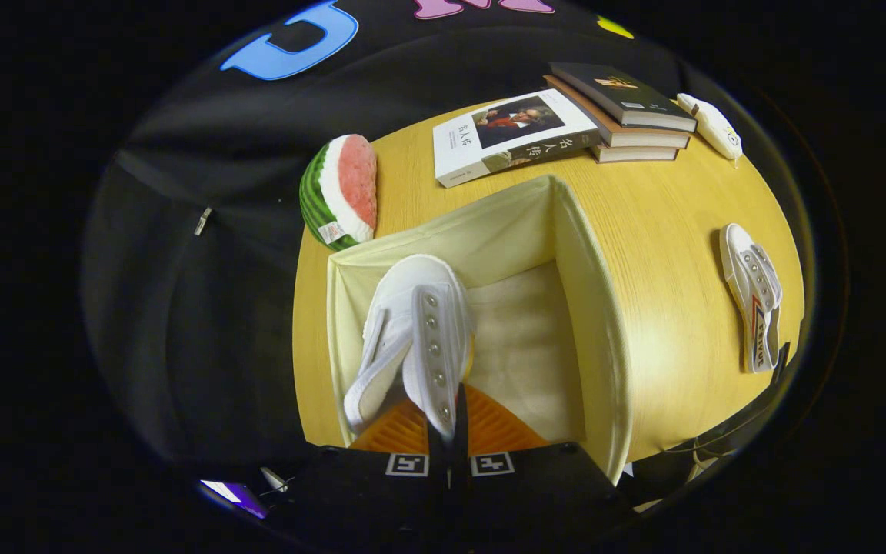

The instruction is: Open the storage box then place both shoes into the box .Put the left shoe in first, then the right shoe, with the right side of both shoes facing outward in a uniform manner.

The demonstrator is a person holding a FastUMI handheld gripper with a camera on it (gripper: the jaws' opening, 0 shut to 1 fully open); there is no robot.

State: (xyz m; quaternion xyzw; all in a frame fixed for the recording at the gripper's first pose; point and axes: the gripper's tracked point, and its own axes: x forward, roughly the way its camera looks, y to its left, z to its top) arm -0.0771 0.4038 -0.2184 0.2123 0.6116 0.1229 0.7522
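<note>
Claw (449,431) clenched on the white shoe (412,338): both fingers pinch the eyelet strip near the shoe's opening, almost no gap between them. Shoe hangs toe-away from the camera, above the open storage box (589,308), over the box's left half; whether the sole touches the box floor cannot be told. Box is pale cream fabric, top open, inner floor bare to the right of the held shoe. Box sits on the wooden worktop (666,231). Second shoe (754,304) lies on the worktop well to the right of the box, apart from it, striped side showing, toe pointing away. Beyond the box: a white-covered book (512,135) lying flat, and just to its right a stack of books (624,111), dark cover on top. A small white object (712,125) lies beside the stack, on its right. A watermelon-slice toy (341,191) stands at the worktop's left edge, near the box's far left corner.
</note>
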